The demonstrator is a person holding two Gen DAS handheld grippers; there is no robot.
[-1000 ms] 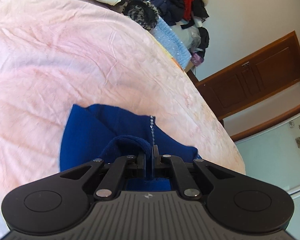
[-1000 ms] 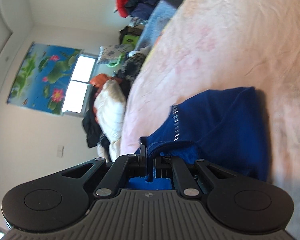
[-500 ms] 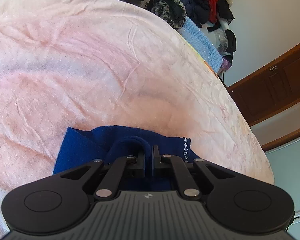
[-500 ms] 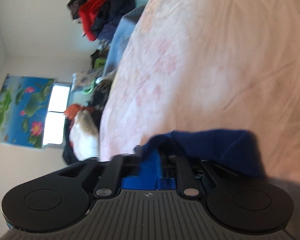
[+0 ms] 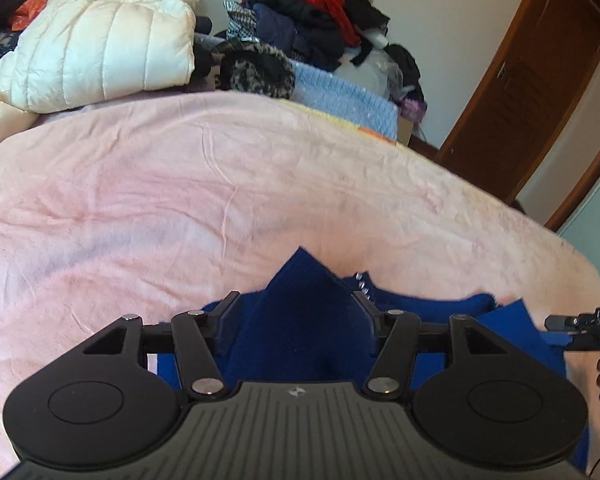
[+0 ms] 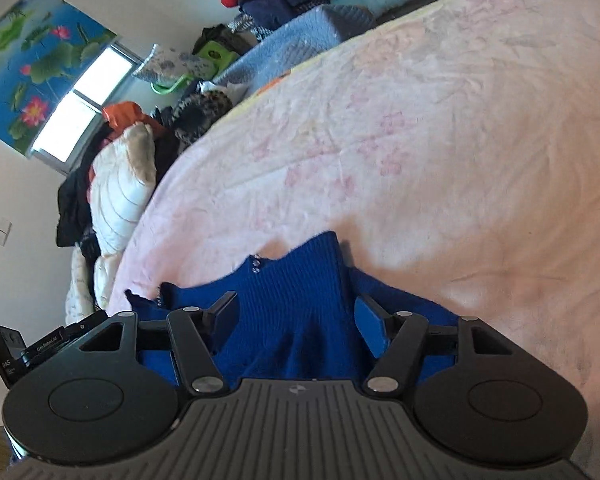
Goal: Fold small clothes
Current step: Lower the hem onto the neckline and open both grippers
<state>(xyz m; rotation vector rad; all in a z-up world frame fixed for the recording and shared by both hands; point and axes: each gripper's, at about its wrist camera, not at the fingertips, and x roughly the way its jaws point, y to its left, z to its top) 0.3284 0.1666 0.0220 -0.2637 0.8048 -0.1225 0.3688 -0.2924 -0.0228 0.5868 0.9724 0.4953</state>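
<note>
Jaws on both grippers are opening: the left gripper [image 5: 298, 312] and the right gripper [image 6: 296, 314] each stand parted around a raised fold of the blue knitted garment [image 5: 304, 320], the cloth between the pads but no longer pinched. That garment lies crumpled on the pink blanket [image 5: 180, 200] of the bed, close under both grippers, a row of small shiny studs [image 6: 255, 265] showing along one edge. At the far end, a white puffer jacket [image 5: 100, 48] sits among piled clothes [image 5: 300, 12].
</note>
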